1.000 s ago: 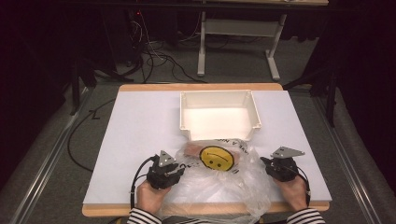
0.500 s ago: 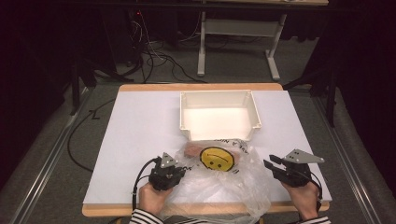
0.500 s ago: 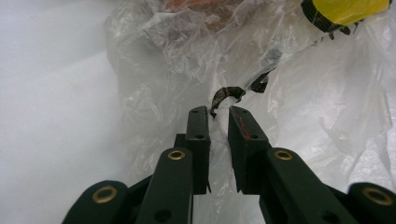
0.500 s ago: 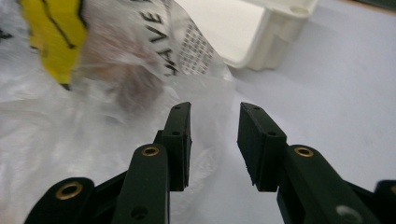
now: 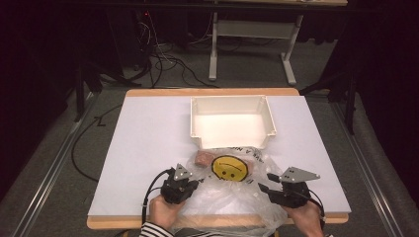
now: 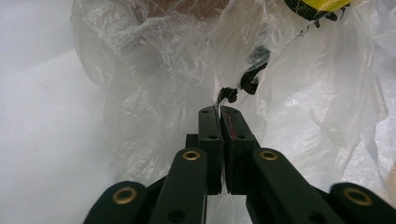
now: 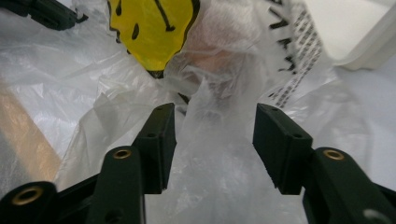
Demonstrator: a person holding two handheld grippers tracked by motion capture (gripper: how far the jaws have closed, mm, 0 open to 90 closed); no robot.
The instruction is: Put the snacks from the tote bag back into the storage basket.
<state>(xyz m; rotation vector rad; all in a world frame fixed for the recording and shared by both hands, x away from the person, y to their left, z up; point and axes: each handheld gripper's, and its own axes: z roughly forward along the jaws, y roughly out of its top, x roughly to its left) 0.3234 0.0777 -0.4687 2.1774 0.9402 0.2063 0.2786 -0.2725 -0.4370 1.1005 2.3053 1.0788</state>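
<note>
The thin, soft, slippery plastic bag (image 5: 232,195) lies just in front of the white bin (image 5: 232,121), the left gripper (image 6: 219,114) pinching its crinkly edge shut, the right gripper (image 7: 212,135) just opening, bag loose between its jaws.

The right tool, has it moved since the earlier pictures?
Yes. In the high view the right tool has shifted right, away from the white bin, off the plastic bag, its jaws opening.
</note>
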